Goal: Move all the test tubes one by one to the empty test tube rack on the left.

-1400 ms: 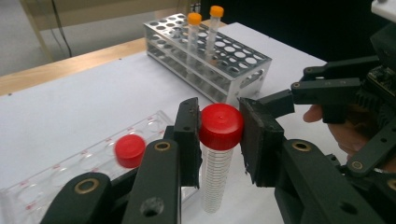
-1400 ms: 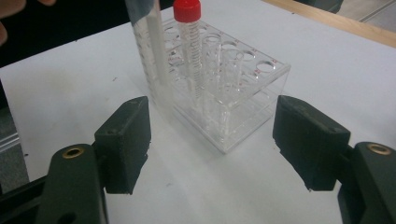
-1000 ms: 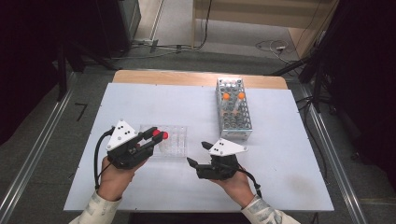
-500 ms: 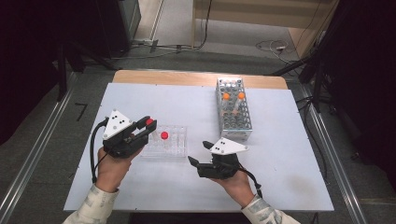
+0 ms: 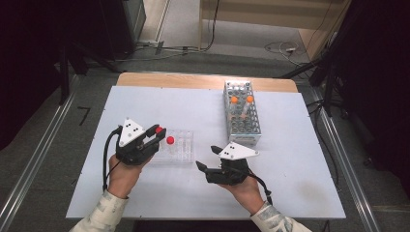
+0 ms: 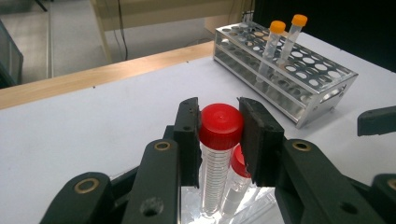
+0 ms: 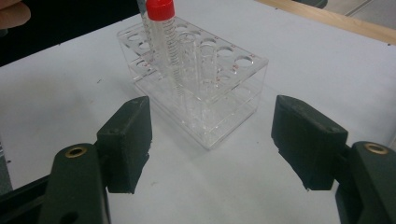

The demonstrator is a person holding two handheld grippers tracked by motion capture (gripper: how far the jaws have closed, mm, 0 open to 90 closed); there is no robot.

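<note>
The left hand-held gripper (image 6: pixel 218 135) has drawn back and now clamps a red-capped tube (image 6: pixel 219 154) by its cap, lifting it from the clear rack (image 5: pixel 178 146) on the table (image 5: pixel 290 159); a second tube (image 5: pixel 170 140) remains. The right hand-held gripper (image 7: pixel 212 140) waits wide open, empty.

A white table (image 5: pixel 290 159) with a bare wooden strip (image 5: pixel 203 81) along its far edge stands on grey carpet (image 5: pixel 48 125). Beyond the table's far edge lie cables (image 5: pixel 280 48) on a paler floor, beside light wooden furniture (image 5: pixel 261 12). Metal rails (image 5: pixel 34 169) run along the floor at both sides of the table, with dark equipment (image 5: pixel 106 24) past its far left corner.
</note>
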